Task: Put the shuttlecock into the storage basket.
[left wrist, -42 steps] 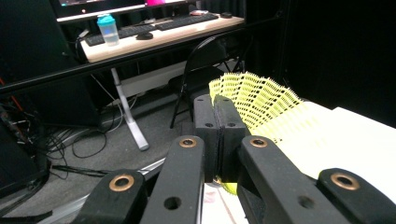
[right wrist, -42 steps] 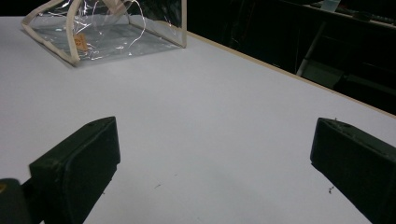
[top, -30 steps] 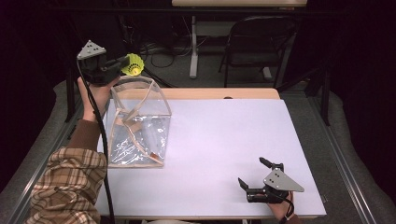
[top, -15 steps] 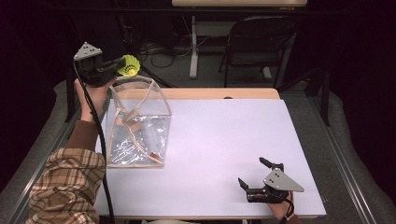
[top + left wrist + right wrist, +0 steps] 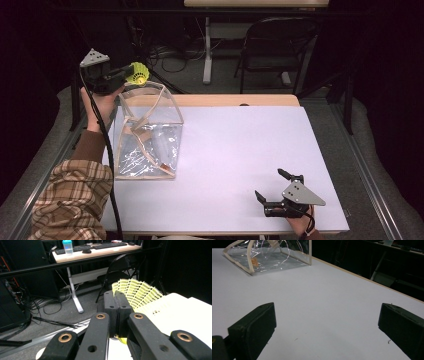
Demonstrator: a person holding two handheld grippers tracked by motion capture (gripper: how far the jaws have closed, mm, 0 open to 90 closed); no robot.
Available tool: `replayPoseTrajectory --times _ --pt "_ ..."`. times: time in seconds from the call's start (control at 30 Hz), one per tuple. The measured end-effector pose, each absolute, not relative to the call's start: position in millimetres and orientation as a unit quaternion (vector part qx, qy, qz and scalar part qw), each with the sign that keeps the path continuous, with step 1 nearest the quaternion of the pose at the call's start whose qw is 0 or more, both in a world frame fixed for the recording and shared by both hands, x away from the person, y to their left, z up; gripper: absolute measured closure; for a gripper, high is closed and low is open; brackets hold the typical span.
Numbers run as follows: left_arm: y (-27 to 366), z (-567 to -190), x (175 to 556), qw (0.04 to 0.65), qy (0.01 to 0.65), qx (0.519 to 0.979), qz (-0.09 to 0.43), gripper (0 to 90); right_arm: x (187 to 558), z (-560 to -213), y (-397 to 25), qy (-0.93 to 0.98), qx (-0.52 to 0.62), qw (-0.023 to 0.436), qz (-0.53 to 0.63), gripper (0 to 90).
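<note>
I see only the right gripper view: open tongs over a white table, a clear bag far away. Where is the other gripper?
Observer: The left gripper is raised at the table's far left corner, above the clear bag.
Operator: Does it hold something?
Observer: Yes, its tongs are shut on a yellow shuttlecock.
Operator: Is the bag open?
Observer: Its top gapes open, below the shuttlecock.

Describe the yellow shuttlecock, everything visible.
The shuttlecock is bright yellow with a flared skirt of open plastic-looking mesh. Its cork end is hidden. The left hand-held gripper is shut on it, jaws pinched on the narrow end, skirt sticking out past them. It is held in the air above the far left rim of the clear bag, touching nothing else.
</note>
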State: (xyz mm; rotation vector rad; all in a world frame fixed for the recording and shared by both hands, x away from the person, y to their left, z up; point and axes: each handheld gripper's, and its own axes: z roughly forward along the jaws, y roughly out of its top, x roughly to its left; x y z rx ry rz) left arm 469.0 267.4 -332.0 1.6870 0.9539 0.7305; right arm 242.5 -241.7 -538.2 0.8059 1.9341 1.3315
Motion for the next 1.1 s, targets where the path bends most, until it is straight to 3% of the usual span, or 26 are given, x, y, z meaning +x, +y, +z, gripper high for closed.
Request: replayPoseTrajectory --times 1.1 --pt "269 -367 479 0.494 0.418 0.71 0.277 89.9 243 -539 -242 0.738 0.307 0.325 0.506 1.0"
